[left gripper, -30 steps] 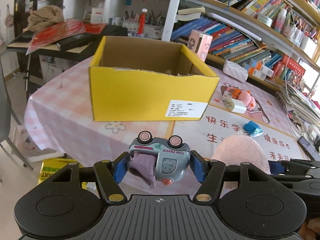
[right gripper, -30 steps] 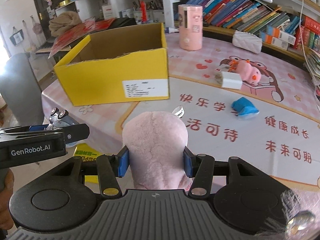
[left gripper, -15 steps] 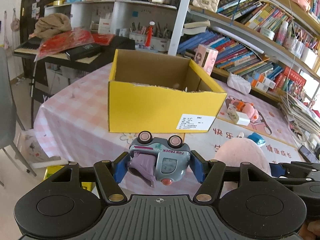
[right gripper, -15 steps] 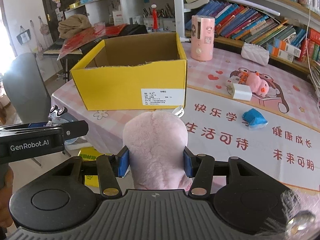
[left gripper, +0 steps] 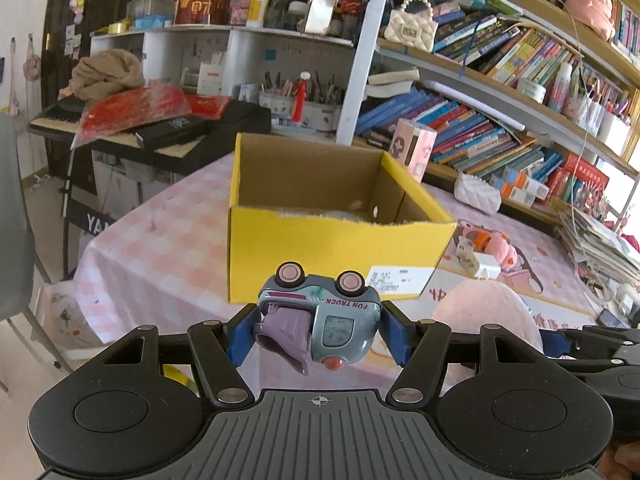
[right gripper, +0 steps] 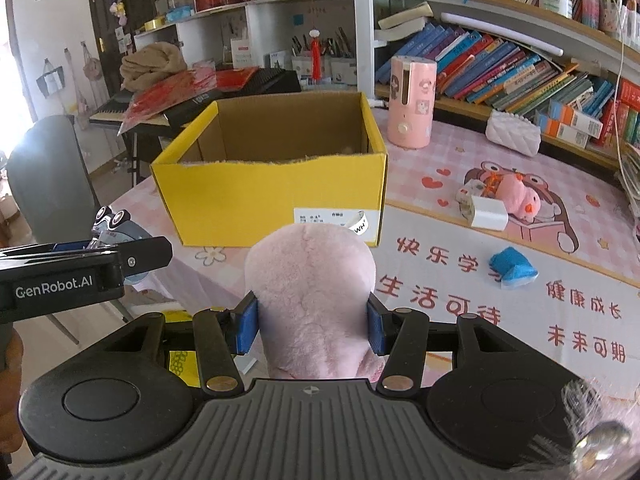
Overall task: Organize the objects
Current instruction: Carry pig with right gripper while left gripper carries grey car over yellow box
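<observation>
Nearest in the left wrist view: left gripper (left gripper: 318,338) with blue fingers (left gripper: 241,341) clenched on the flanks of a grey toy truck (left gripper: 319,322), carried upside down, wheels up and "FUN TRUCK" lettering inverted. Gripped across the narrow body, probably because the flat sides give the pads a firm seat. Held level at lower centre, aimed at the box.

Nearest in the right wrist view: right gripper (right gripper: 311,330) squeezing a pink plush toy (right gripper: 310,286), fingers (right gripper: 248,328) sunk into the fur on both flanks, a white tag poking up behind the top. Also level and forward-pointing; left tool visible at the left edge, so both held side by side, short of the counter (right gripper: 460,292) edge.

Further off, mid-frame: yellow cardboard box (right gripper: 276,200) open at the top on the pink checked cloth, most likely the destination for both loads. Contents hard to make out.

Right of the box, well apart: white charger (right gripper: 489,213), pink duck plush (right gripper: 516,196), blue crumpled item (right gripper: 513,268), not yet gathered.

Far: bookshelves (right gripper: 520,76).
</observation>
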### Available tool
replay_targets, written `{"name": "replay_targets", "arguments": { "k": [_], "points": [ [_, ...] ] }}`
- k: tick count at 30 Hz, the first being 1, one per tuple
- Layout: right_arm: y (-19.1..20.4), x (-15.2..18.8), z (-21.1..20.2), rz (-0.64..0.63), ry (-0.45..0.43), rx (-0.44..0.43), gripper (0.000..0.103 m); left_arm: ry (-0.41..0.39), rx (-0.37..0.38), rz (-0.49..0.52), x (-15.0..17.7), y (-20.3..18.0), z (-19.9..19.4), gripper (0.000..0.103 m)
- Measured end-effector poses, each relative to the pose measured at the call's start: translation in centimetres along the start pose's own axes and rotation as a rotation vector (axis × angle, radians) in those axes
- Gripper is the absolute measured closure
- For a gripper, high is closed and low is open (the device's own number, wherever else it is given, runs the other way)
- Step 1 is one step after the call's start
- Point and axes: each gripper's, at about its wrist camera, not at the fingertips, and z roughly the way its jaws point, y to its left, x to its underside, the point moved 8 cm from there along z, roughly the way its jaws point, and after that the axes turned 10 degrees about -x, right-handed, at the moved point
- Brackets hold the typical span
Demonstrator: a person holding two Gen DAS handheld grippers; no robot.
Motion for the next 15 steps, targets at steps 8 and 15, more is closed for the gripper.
{"name": "replay_targets", "arguments": {
  "k": [8,15],
  "points": [
    [-0.2,-2.2,-0.3,-0.01,-0.043,0.007,0.054,-0.049,0.016,0.01,-2.2,-0.7,0.1,0.039],
    [-0.9,-5.9,-0.1,-0.029,-0.114,-0.013,0.054,-0.104,-0.007,-0.003,-5.0,-1.0,1.1,0.039]
  ]
}}
